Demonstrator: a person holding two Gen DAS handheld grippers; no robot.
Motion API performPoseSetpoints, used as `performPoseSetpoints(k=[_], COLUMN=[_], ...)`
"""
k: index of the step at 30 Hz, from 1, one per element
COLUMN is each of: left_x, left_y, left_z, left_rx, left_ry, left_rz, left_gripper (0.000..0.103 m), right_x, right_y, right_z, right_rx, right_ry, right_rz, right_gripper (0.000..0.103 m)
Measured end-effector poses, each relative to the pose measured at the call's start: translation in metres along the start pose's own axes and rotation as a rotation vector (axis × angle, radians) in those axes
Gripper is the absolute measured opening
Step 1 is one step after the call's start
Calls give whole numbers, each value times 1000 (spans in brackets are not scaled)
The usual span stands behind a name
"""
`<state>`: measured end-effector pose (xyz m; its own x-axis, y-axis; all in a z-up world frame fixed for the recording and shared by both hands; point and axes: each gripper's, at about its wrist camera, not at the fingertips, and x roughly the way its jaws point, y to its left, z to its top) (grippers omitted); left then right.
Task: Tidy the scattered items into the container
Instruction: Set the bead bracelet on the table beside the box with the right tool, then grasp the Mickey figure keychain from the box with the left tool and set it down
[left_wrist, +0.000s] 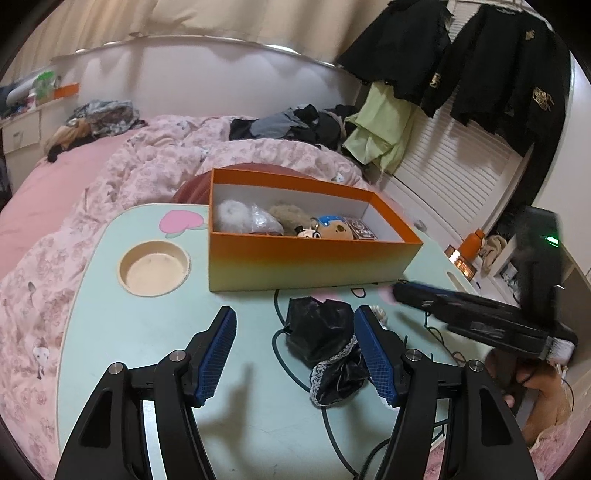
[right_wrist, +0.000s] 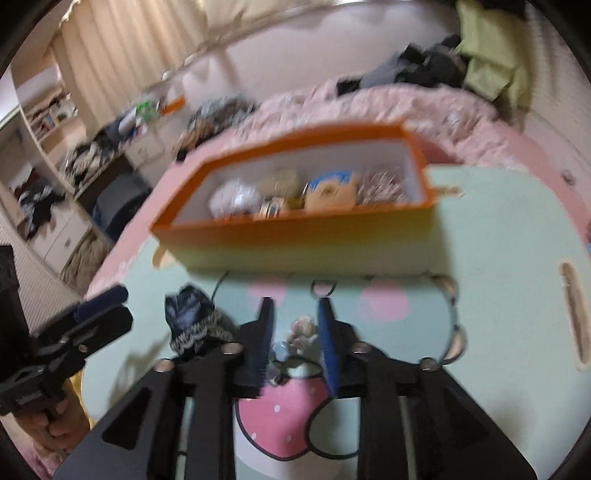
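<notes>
An orange box (left_wrist: 310, 262) stands on the mint lap table (left_wrist: 155, 332) and holds several plush toys; it also shows in the right wrist view (right_wrist: 295, 243). A black satin pouch with lace trim (left_wrist: 325, 347) lies on the table in front of it. My left gripper (left_wrist: 295, 321) is open, low over the table, the pouch near its right finger. My right gripper (right_wrist: 295, 310) is open around a small pale trinket (right_wrist: 301, 330) lying on the table. The pouch shows to its left (right_wrist: 192, 317). The right wrist view is blurred.
A round cup recess (left_wrist: 153, 267) is sunk into the table's left side. A pink quilted bed (left_wrist: 110, 177) with piled clothes surrounds the table. Dark jackets (left_wrist: 480, 66) hang at the right. A slot handle (right_wrist: 572, 314) is cut in the table's right edge.
</notes>
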<state>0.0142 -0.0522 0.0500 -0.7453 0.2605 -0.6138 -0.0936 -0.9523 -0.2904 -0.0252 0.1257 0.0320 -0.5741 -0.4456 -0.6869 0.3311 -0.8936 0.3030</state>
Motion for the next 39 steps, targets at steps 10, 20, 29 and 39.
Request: performPoseSetpoints(k=[10,20,29,39], left_x=[21,121,160,161], left_y=[-15,-44,-50,-39], left_z=[70,113,103,105], left_rx=[-52,41,56,-6], left_ry=[136,359,457,456], left_rz=[-25,115,174,102], left_gripper=[68,46,32,32], right_x=[-25,-14,-15,-16], right_y=[-7,-13,-14,-13], right_z=[-35,-49,-51,-50], right_rx=[-27,-39,-31,-27], right_ry=[-11,41,39,38], right_rz=[-100,-154,-142,-138], right_gripper=[71,72,72,72])
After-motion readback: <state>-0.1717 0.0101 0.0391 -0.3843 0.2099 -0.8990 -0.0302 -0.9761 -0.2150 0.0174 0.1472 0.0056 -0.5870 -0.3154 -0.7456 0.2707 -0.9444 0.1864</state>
